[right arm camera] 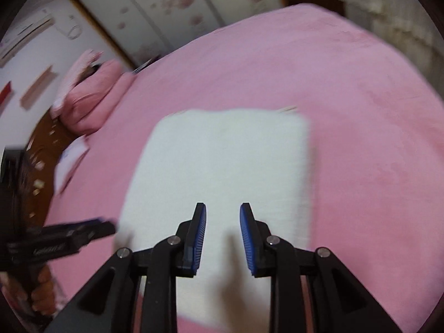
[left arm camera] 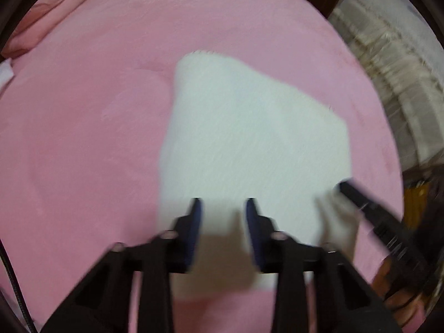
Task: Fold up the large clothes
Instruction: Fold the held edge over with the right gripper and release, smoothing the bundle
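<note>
- Folded white garment [left arm camera: 249, 138], lying flat near the middle of a bed covered by a pink blanket [left arm camera: 83, 138]; fluffy, blurred by motion, roughly rectangular in the right wrist view [right arm camera: 222, 166].
- Left gripper [left arm camera: 223, 202]: jaws parted with a clear gap, blue pads facing each other, nothing between them; poised above the near edge of the white garment, contact with it not discernible.
- Right gripper [right arm camera: 219, 206]: jaws likewise parted, nothing clamped; poised over the near part of the garment, with its shadow falling on the cloth below.
- In the left wrist view, the right gripper's black finger [left arm camera: 360, 197] at the garment's right near corner, beside a raised bit of white cloth; too blurred to tell whether touching.
- In the right wrist view, the left gripper [right arm camera: 91, 229] at the garment's left near edge, a hand [right arm camera: 41, 291] below it on the handle.
- Pink pillows [right arm camera: 88, 97] piled at the head of the bed, well apart from the garment.
- Floral-patterned wardrobe doors [right arm camera: 172, 2] beyond the bed's far side.
- No containers visible in either view.
</note>
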A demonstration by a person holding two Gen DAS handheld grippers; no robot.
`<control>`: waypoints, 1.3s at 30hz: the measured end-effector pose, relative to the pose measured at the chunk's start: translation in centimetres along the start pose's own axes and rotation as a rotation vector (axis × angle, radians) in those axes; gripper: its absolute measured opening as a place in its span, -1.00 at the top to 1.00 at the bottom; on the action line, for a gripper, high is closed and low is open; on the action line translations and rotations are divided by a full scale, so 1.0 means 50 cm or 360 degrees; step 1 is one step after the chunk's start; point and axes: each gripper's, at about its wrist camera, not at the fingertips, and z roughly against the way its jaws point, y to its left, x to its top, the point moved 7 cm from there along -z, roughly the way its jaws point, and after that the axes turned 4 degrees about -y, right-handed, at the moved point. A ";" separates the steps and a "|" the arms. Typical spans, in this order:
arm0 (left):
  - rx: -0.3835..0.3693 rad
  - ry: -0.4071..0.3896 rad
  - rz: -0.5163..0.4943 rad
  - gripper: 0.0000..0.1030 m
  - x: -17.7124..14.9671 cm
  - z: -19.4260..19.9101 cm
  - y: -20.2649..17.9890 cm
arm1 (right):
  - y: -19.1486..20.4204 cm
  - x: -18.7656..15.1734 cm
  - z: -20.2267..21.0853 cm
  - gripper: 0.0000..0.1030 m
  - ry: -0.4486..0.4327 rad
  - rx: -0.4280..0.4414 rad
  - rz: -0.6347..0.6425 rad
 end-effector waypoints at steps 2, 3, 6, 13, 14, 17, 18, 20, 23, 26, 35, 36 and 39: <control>-0.0116 -0.0023 0.0120 0.87 0.043 -0.045 0.004 | 0.023 0.008 -0.060 0.96 0.0020 0.0137 -0.0051; -0.0153 -0.0032 0.0167 0.87 0.068 -0.070 0.006 | 0.030 0.017 -0.099 0.96 0.0023 0.0225 -0.0115; -0.0115 -0.0089 0.0111 0.87 0.128 -0.126 0.006 | 0.023 0.056 -0.195 0.96 0.0034 0.0254 -0.0163; -0.0077 -0.0271 0.0092 0.98 0.145 -0.190 0.050 | -0.086 0.120 -0.224 1.00 -0.0158 -0.0287 -0.0182; -0.0111 -0.0293 0.0117 0.98 0.139 -0.184 0.058 | -0.116 0.121 -0.204 1.00 -0.0214 -0.0365 -0.0236; -0.0095 -0.0318 0.0100 0.98 0.104 -0.176 0.085 | -0.132 0.106 -0.178 1.00 -0.0201 -0.0357 -0.0225; -0.0082 -0.0316 0.0086 0.98 0.094 -0.173 0.076 | -0.123 0.093 -0.172 1.00 -0.0173 -0.0357 -0.0159; -0.0065 -0.0311 0.0060 0.99 0.063 -0.157 0.069 | -0.112 0.060 -0.153 1.00 -0.0136 -0.0360 -0.0079; -0.0072 -0.0286 0.0031 0.99 -0.004 -0.116 0.016 | -0.097 0.010 -0.115 1.00 -0.0142 -0.0392 0.0006; -0.0092 -0.0269 0.0032 0.99 -0.089 -0.087 0.013 | -0.097 -0.054 -0.075 1.00 -0.0098 -0.0415 0.0011; -0.0032 0.0032 -0.0014 0.96 -0.254 -0.022 0.036 | -0.070 -0.211 0.011 1.00 0.0151 -0.0485 -0.0306; 0.0041 0.0102 -0.0035 0.93 -0.272 -0.018 0.039 | -0.063 -0.227 0.014 1.00 0.0210 -0.0467 -0.0352; 0.0104 0.0263 -0.0087 0.91 -0.319 0.000 0.048 | -0.039 -0.261 0.031 0.88 0.0331 -0.0465 -0.0415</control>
